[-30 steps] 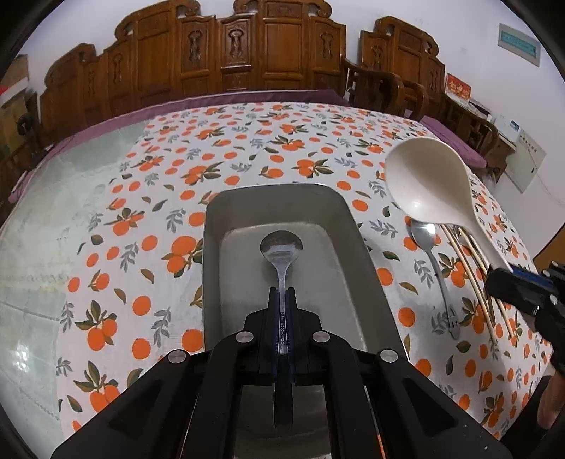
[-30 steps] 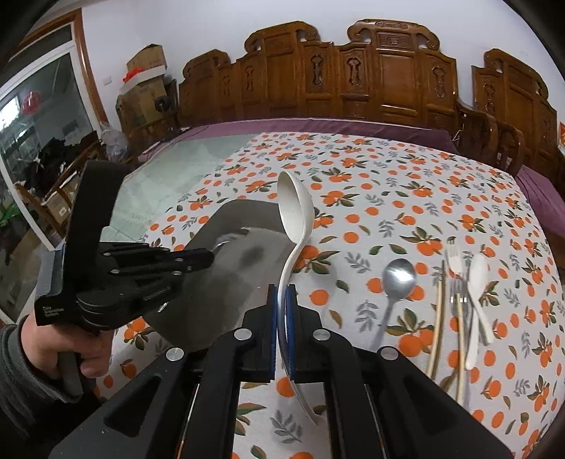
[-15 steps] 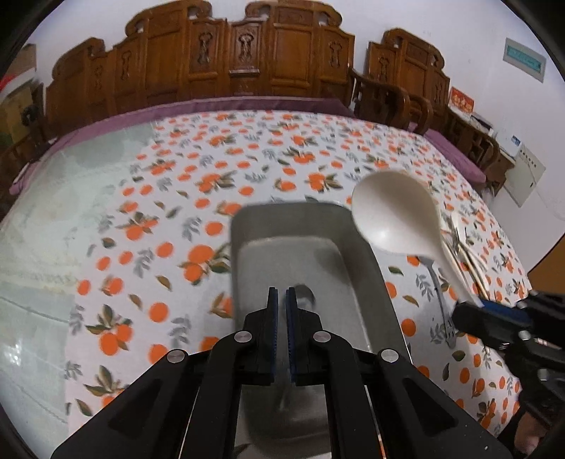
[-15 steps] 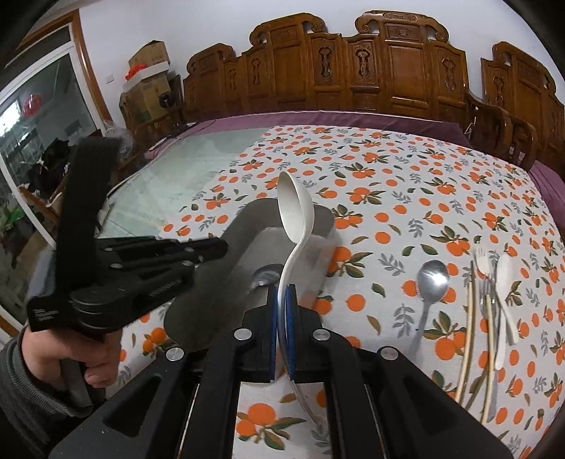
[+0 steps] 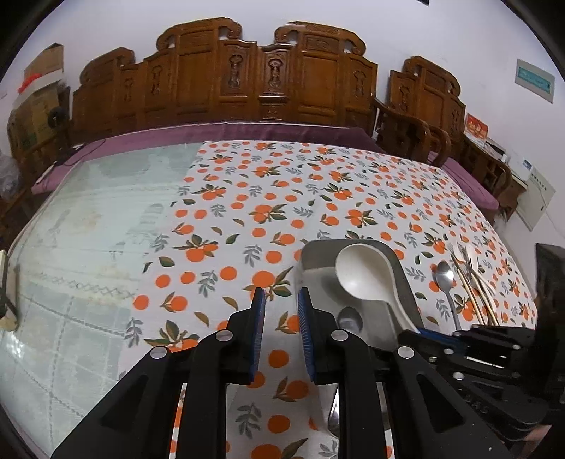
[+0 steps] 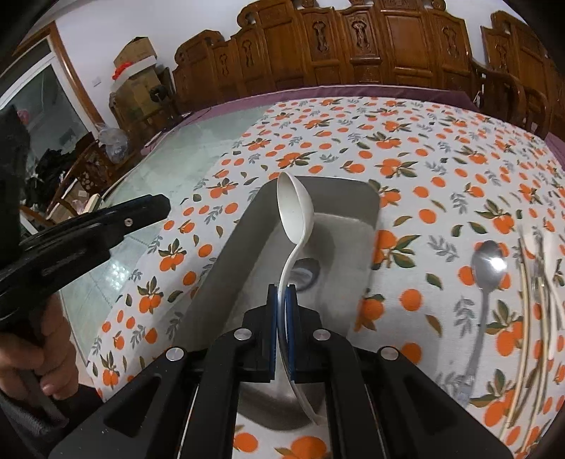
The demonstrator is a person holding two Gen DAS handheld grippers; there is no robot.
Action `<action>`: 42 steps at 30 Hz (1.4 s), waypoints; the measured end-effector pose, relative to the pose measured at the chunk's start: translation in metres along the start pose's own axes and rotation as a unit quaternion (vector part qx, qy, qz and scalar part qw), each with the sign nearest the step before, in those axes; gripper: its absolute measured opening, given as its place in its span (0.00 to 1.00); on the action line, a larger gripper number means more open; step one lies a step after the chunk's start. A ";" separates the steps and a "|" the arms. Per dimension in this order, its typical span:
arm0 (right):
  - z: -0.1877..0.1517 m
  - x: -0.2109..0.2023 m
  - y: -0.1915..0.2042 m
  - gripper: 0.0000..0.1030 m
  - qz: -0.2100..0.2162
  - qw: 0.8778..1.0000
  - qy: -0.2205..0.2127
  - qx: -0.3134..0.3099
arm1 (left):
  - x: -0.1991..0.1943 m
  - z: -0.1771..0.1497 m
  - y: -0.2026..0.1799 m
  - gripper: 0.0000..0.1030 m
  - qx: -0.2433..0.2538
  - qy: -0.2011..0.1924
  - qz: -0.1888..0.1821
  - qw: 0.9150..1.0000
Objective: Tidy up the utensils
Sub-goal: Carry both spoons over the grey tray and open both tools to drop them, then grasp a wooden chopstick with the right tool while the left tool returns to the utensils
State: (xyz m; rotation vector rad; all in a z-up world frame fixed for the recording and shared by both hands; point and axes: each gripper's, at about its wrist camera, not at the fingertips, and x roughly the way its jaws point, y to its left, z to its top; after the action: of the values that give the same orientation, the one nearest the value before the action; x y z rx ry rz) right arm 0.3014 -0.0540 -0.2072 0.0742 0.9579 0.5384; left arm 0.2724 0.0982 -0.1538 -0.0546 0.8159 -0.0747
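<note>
now right gripper (image 6: pixel 281 300) clamping white ladle (image 6: pixel 295 208) over metal tray (image 6: pixel 370 212), left gripper (image 5: pixel 281 300) empty

At the top of my left view I see a row of big carved wooden chairs (image 5: pixel 268 77) against a white wall (image 5: pixel 423 31). A purple cloth (image 5: pixel 247 132) runs along the far edge of the table below them. In my right view, a bright window (image 6: pixel 39 116) is at the left edge, and brown boxes (image 6: pixel 136 56) are stacked beside it.
</note>
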 end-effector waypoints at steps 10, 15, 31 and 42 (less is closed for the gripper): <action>-0.001 0.016 0.006 0.11 0.005 1.000 0.011 -0.004 | -0.001 0.001 0.003 0.18 -0.002 -0.002 -0.001 1.000; -0.003 0.006 0.002 0.18 0.010 1.000 0.001 -0.015 | -0.001 0.002 -0.004 0.19 0.002 -0.002 -0.002 1.000; -0.019 -0.099 -0.099 0.19 -0.108 0.990 -0.063 -0.071 | -0.012 -0.005 -0.078 0.47 0.042 -0.019 -0.034 0.998; -0.057 -0.086 -0.172 0.19 -0.121 0.992 -0.034 -0.015 | -0.006 -0.022 -0.125 0.47 0.073 -0.012 -0.050 0.996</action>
State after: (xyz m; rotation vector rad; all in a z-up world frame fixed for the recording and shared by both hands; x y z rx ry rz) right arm 0.2864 -0.2536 -0.2257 -0.0495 0.8767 0.3244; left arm 0.2460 -0.0266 -0.1548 0.0419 0.7817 -0.2283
